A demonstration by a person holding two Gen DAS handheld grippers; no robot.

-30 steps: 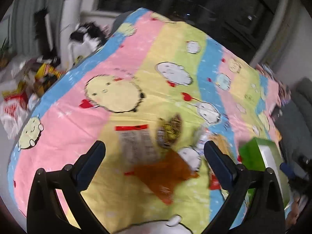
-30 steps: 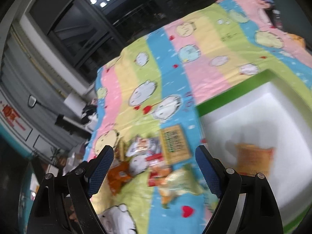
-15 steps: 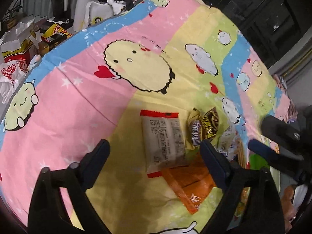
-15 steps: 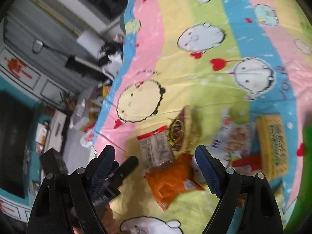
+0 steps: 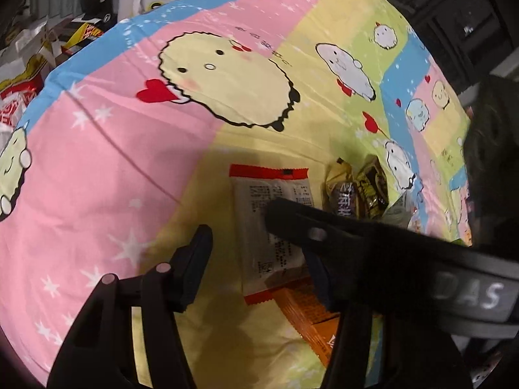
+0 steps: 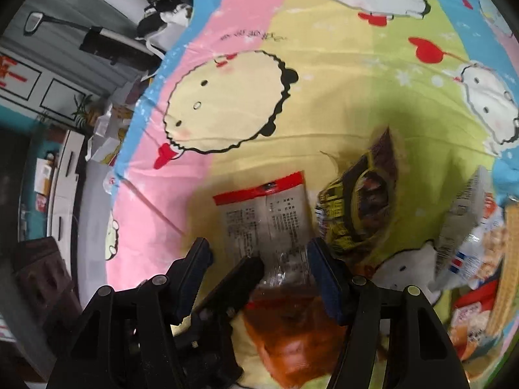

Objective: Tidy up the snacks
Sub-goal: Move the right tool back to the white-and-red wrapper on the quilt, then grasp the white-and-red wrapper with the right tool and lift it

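- The white pack (image 5: pixel 272 223) with red ends lay flat on the bedsheet (image 5: pixel 129 162), low in the middle of both views.
- It looked light, thin and crinkly. I think it would bend and slip if pinched flat, so an edge or a red end looked best to grab.
- The left gripper (image 5: pixel 259 265) had just been closing. The pack lay between its jaws, but the pads did not press on it yet.
- The right gripper (image 6: pixel 259 265) had just been closing too. It hung over the same pack, and its pads were also off it.
- One finger of the right gripper crossed the left view and hid the middle of the pack.
- The orange pack (image 6: pixel 292 330) lay just below the white one, part hidden by the tongs. Which one lay on top I could not tell.
- The dark candy bag (image 6: pixel 360 207) sat just right of the white pack, blurry in the right view.
- More snacks at the right edge were cut off and fuzzy.
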